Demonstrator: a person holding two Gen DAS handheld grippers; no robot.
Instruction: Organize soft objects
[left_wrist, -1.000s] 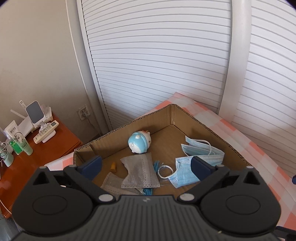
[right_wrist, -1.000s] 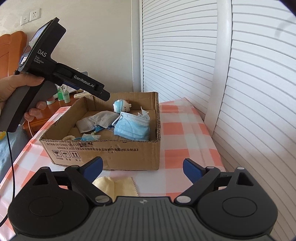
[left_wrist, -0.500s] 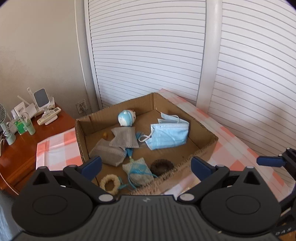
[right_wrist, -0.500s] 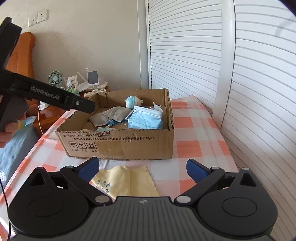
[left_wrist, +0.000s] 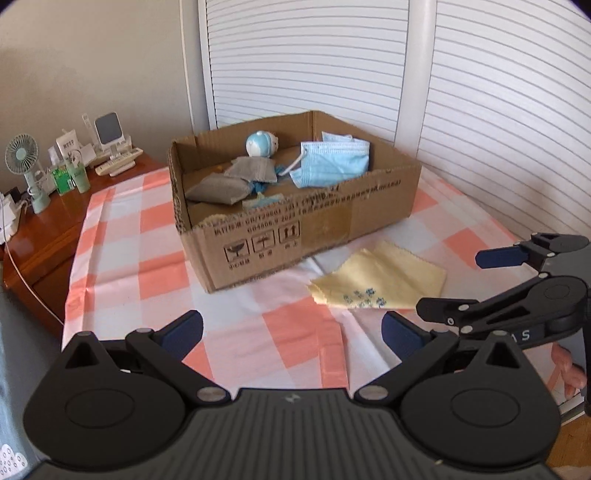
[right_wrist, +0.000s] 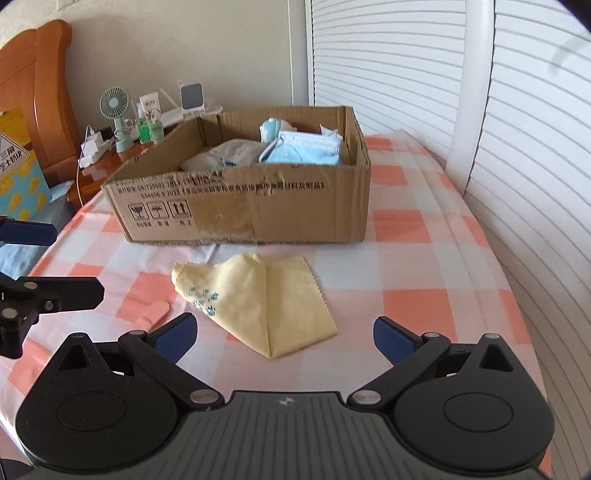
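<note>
A folded yellow cloth (right_wrist: 264, 299) with a small blue print near one corner lies flat on the pink-and-white checked tablecloth (right_wrist: 424, 258). It sits just ahead of the right gripper (right_wrist: 282, 334), roughly centred between its two blue-padded fingers (right_wrist: 393, 338). The jaws have just been opening and now stand wide apart; nothing is between the pads, which do not touch the cloth. Beyond the cloth, farther ahead of the fingers, stands an open cardboard box (right_wrist: 258, 210) holding a blue face mask (right_wrist: 310, 149), grey pouches (left_wrist: 218, 188) and a small round blue toy (left_wrist: 260, 144). The left gripper (left_wrist: 291, 332) has its jaws spread wide and empty over bare tablecloth, the cloth off to its right; its height above the table is hard to judge.
</note>
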